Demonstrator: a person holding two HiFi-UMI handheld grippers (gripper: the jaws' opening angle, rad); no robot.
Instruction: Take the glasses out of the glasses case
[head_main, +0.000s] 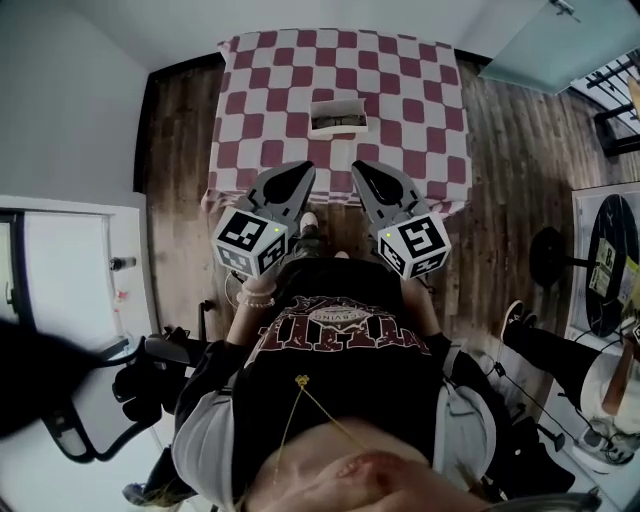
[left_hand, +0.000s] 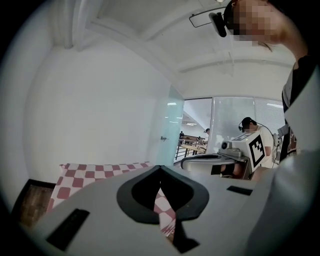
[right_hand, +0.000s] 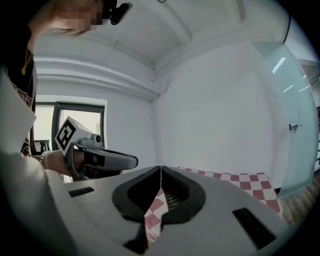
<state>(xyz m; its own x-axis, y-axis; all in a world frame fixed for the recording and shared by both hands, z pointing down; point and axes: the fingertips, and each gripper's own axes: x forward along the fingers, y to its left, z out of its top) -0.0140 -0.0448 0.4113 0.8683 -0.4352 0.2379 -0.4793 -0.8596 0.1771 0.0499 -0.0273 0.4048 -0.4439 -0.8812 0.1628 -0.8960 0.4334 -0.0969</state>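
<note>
The glasses case (head_main: 338, 115) lies open on the red-and-white checked table (head_main: 260, 110), near its middle, with something dark inside it. Both grippers hang side by side over the table's near edge, well short of the case. My left gripper (head_main: 300, 172) (left_hand: 160, 168) has its jaws meeting at the tips, with nothing between them. My right gripper (head_main: 362, 170) (right_hand: 160, 169) is also shut and empty. Each gripper shows in the other's view: the right gripper (left_hand: 235, 156) and the left gripper (right_hand: 97, 159). The case cannot be made out in either gripper view.
Wooden floor (head_main: 510, 170) surrounds the table. A black chair frame (head_main: 110, 390) stands at the lower left. A glass door (head_main: 560, 45) is at the far right corner, and another person's leg and shoe (head_main: 530, 335) are at the right.
</note>
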